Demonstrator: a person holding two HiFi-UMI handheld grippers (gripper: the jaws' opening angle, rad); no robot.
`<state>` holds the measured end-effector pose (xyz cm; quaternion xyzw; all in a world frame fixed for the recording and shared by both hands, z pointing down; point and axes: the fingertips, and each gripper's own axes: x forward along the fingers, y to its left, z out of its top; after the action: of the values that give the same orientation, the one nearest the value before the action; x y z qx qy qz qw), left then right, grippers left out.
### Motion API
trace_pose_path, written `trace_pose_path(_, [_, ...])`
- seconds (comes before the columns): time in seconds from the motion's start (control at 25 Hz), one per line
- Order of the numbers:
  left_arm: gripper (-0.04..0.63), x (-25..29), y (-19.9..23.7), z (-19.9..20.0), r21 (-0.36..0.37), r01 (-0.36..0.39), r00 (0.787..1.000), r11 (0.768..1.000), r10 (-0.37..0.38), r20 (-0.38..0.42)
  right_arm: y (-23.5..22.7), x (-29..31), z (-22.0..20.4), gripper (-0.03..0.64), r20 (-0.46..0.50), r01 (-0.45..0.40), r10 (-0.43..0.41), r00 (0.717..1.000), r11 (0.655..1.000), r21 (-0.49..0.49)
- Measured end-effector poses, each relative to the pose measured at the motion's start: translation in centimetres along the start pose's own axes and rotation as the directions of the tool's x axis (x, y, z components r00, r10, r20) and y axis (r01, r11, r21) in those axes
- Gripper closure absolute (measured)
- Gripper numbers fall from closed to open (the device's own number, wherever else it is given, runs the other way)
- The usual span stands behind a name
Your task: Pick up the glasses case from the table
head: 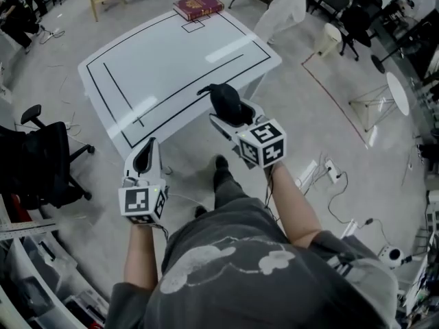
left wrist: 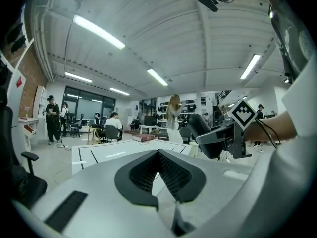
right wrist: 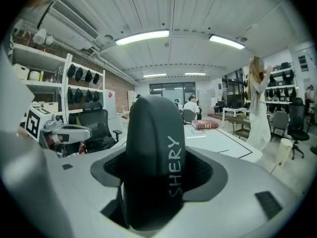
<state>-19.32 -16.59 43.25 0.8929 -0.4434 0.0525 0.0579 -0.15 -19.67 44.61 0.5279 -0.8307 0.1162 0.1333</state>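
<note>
The person's grey shirt [head: 260,273] is seen at the bottom edge. At lower left, the left claw [head: 147,149] is closed and empty, apparently unneeded. At centre, the glasses case [head: 225,100] is clamped in the right claw [head: 236,118] and held clear of the worktop [head: 171,60].

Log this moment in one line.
right tool: shut on glasses case, held clear of table | left tool: shut, empty | book: on table's far edge
</note>
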Motion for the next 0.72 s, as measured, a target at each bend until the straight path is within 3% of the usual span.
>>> trace_pose_path(0.32, [0.594, -1.8, -1.8, -1.0, -0.030, 0.036, 0.999, 0.999, -0.036, -0.015, 0.4, -5.4, -2.1, 0.296, -0.024, 0.084, -0.084, 0.996, 0.996, 0.001])
trace_pose_path(0.72, [0.594, -1.8, -5.6, -0.6, -0.018, 0.066, 0.998, 0.998, -0.067, -0.013, 0.2, -9.4, -3.9, 0.296, -0.036, 0.077, -0.076, 0.996, 0.997, 0.005])
